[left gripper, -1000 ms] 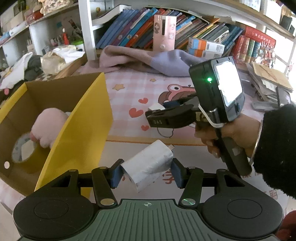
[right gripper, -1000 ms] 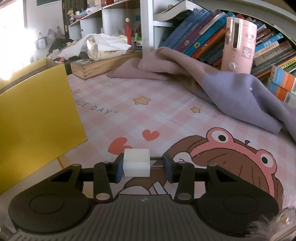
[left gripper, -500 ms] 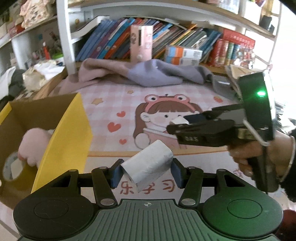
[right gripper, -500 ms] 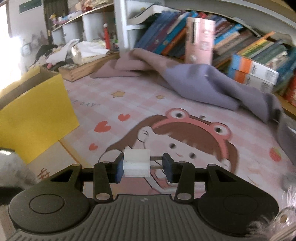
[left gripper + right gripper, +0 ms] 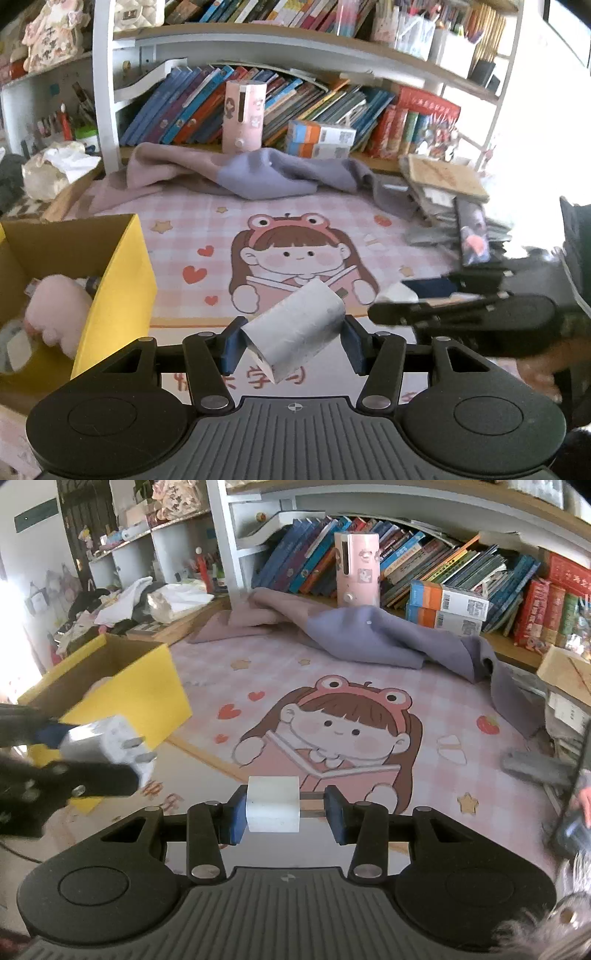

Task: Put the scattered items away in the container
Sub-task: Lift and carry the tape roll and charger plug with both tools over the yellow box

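Left gripper (image 5: pixel 291 341) is clamping a grey plug (image 5: pixel 295 328); right gripper (image 5: pixel 286 808) is pinching a white cube (image 5: pixel 273 803), both lifted w/ the yellow box (image 5: pixel 118 284) at frame left, prob. next stop.

Each black gripper (image 5: pixel 291 341) has blue pads (image 5: pixel 231 345), silver screws and a ribbed grey base.
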The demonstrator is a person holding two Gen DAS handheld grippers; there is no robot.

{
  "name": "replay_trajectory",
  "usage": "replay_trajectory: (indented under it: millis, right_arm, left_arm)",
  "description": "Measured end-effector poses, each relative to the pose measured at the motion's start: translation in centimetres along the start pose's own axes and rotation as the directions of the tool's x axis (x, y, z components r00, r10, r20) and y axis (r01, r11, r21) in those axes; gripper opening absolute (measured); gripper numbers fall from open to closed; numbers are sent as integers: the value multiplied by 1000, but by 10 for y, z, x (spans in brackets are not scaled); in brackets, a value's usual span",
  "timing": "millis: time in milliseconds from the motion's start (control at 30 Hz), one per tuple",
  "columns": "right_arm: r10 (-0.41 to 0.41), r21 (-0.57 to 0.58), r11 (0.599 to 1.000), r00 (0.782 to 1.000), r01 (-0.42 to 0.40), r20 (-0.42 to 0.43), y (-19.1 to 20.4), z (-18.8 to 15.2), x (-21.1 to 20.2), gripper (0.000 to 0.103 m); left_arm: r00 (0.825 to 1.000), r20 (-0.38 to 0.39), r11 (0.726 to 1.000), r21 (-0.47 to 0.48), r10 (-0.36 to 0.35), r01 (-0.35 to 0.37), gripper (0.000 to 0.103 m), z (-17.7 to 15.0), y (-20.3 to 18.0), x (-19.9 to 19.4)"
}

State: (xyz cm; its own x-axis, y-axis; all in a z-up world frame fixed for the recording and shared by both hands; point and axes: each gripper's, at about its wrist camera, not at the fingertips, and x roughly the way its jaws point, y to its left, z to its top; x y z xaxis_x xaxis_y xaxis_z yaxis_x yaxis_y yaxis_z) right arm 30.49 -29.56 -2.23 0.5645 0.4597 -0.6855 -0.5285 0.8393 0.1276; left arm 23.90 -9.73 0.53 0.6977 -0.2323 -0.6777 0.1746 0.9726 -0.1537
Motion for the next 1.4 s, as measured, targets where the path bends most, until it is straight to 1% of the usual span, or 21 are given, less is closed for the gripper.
replay_trajectory:
  millis: [100, 333, 500, 667, 833, 1067, 1233, 1400]
  right_arm:
    - [-20, 8, 1000, 1000, 20, 8, 14, -6, -19, 40]
    - [-83, 35, 996, 997, 83, -6, 43, -23, -42, 40]
    - [-126, 39, 991, 992, 125, 23, 69, -30, -56, 40]
    - [-156, 54, 986, 987, 155, 28, 102, -41, -66, 40]
    - [-164, 61, 985, 986, 163, 19, 143, -58, -75, 40]
    - [-182, 82, 980, 983, 179, 29, 196, -80, -84, 40]
    - [-179, 86, 981, 983, 176, 30, 222, -86, -87, 40]
    - [-153, 48, 987, 988, 152, 26, 247, -84, -83, 40]
  left_arm:
    - [998, -7, 998, -32, -57, 56, 53, -5, 5, -8]
    - [990, -2, 990, -1, -144, 144, 53, -24, 3, -28]
    - [986, 39, 987, 26, -159, 159, 53, -34, 16, -51]
    - [986, 30, 986, -7, -166, 166, 53, -59, 38, -74]
    - [984, 25, 984, -44, -174, 175, 53, -83, 65, -100]
    - [981, 6, 981, -25, -193, 193, 53, -107, 89, -127]
    - [982, 10, 981, -15, -191, 191, 53, -119, 102, -144]
    - [984, 31, 984, -44, -173, 174, 53, -129, 119, -160]
